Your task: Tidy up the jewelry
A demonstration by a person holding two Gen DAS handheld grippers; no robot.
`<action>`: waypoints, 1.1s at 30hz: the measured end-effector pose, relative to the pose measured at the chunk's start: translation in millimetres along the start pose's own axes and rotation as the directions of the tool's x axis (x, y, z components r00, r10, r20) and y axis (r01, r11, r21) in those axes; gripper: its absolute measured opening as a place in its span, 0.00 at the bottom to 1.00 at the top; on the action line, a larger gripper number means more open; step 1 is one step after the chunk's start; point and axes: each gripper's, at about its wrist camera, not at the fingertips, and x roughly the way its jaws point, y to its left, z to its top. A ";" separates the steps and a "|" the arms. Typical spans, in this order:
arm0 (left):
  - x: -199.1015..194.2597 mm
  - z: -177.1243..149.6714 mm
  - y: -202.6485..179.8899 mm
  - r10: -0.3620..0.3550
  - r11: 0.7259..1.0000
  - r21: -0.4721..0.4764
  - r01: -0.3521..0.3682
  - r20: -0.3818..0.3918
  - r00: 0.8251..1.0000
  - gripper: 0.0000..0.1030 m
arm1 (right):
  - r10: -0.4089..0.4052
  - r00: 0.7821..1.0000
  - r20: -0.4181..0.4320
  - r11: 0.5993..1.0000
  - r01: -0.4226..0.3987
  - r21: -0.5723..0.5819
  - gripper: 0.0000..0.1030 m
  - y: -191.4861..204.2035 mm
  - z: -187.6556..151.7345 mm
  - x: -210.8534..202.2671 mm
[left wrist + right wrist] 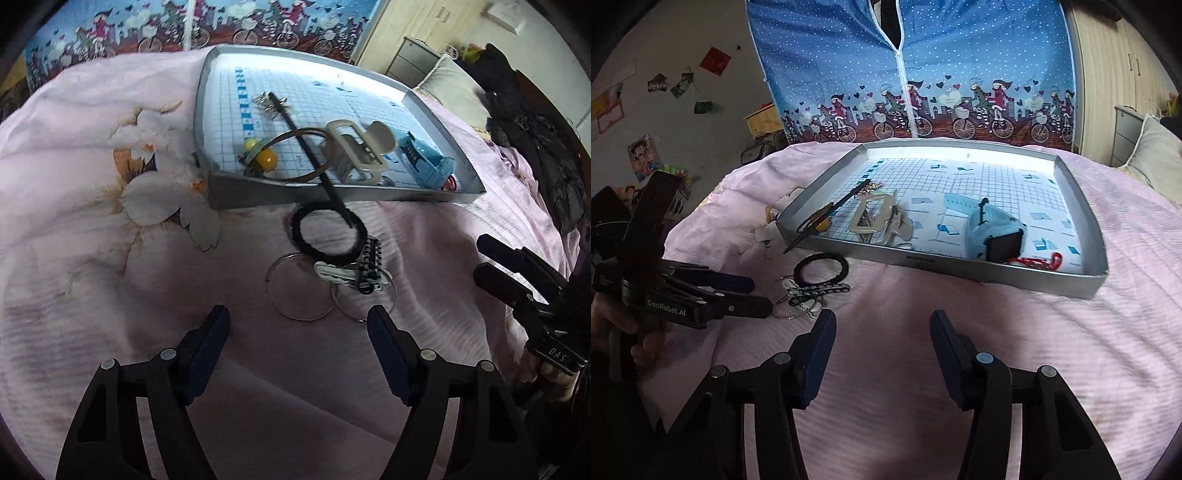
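Observation:
A silver tray (960, 264) lies on a pink bedspread. In it are a beige claw clip (857, 225), a light blue watch (990, 229), a yellow-bead hair tie (266, 158) and a red cord (1041, 262). A black hair stick (314, 158) juts out over the tray's front wall. On the cover in front of the tray lie a black hair tie (295, 225), two silver hoops (267, 282), a white clip (332, 273) and a black beaded strip (371, 264). My left gripper (299, 325) is open just short of the hoops. My right gripper (882, 325) is open over bare cover.
The bedspread (960, 350) fills the foreground and has a flower print (155, 192) left of the tray. A blue zip wardrobe (905, 74) stands behind the bed. Dark clothes (535, 140) and a pillow (1156, 155) are at the right. A hand (613, 325) holds the left gripper (762, 294).

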 end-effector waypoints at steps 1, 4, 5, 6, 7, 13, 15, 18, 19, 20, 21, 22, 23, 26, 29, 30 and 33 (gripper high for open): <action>0.7 -0.2 5.4 -0.015 1.000 -0.028 0.015 -0.008 1.000 0.68 | 0.014 1.000 -0.003 1.000 -0.014 -0.001 0.46 1.2 2.2 5.4; 0.2 1.5 17.1 -0.035 0.996 -0.078 0.035 -0.007 0.999 0.60 | 0.059 0.998 -0.019 0.998 -0.059 0.008 0.41 3.9 3.6 20.7; 0.3 2.3 18.9 -0.039 0.996 -0.083 0.039 -0.005 0.999 0.59 | 0.076 0.997 -0.025 0.997 -0.075 0.017 0.40 3.5 2.7 25.1; 0.8 3.6 20.7 -0.044 0.995 -0.089 0.043 -0.004 0.999 0.58 | 0.085 0.996 -0.033 0.996 -0.084 0.027 0.37 2.4 1.4 29.2; 1.2 4.3 22.4 -0.052 0.994 -0.095 0.051 -0.002 0.999 0.58 | 0.094 0.995 -0.040 0.995 -0.093 0.035 0.36 2.0 0.0 32.6; 7.4 7.4 23.4 -0.056 0.995 -0.079 0.056 0.006 0.998 0.55 | 0.112 0.993 -0.036 0.992 -0.109 0.066 0.29 -4.3 -5.8 31.6; 10.5 8.1 19.3 -0.047 0.996 -0.070 0.047 0.008 0.999 0.52 | 0.114 0.993 -0.032 0.991 -0.111 0.073 0.29 -5.4 -6.7 30.1; 10.8 7.7 21.8 -0.049 0.995 -0.090 0.050 0.013 0.999 0.36 | 0.117 0.992 -0.035 0.990 -0.114 0.083 0.29 -6.1 -7.9 31.6; 9.5 7.4 24.6 -0.045 0.994 -0.103 0.046 0.013 0.999 0.30 | 0.120 0.992 -0.038 0.989 -0.117 0.087 0.29 -6.3 -8.4 32.6; 8.0 7.0 26.2 -0.040 0.992 -0.116 0.041 0.012 0.999 0.30 | 0.125 0.991 -0.040 0.988 -0.121 0.092 0.29 -6.6 -9.0 33.3; 6.0 6.6 26.1 -0.044 0.991 -0.125 0.045 0.012 0.999 0.30 | 0.130 0.991 -0.040 0.987 -0.126 0.097 0.29 -6.8 -9.8 34.4; 3.8 6.3 25.7 -0.050 0.991 -0.127 0.051 0.013 0.999 0.23 | 0.138 0.990 -0.041 0.986 -0.133 0.102 0.29 -7.1 -10.4 35.1; 3.2 6.2 24.8 -0.051 0.991 -0.126 0.052 0.011 0.999 0.14 | 0.144 0.989 -0.042 0.984 -0.139 0.109 0.29 -7.1 -10.4 35.9; 0.4 5.8 28.7 -0.055 0.987 -0.154 0.055 0.001 0.998 0.05 | 0.149 0.988 -0.050 0.984 -0.143 0.110 0.29 -4.9 -9.3 38.9; -5.0 4.8 35.8 -0.043 0.981 -0.189 0.043 0.005 0.999 0.03 | 0.157 0.985 -0.065 0.985 -0.151 0.086 0.29 0.7 -6.3 43.9; -8.3 4.0 37.5 -0.039 0.980 -0.195 0.040 0.008 0.999 0.02 | 0.162 0.984 -0.068 0.985 -0.157 0.074 0.29 3.2 -5.0 46.1; -14.6 4.9 39.4 -0.003 0.980 -0.197 0.008 0.027 1.000 0.02 | 0.199 0.977 -0.073 0.980 -0.197 0.040 0.29 9.0 1.4 56.0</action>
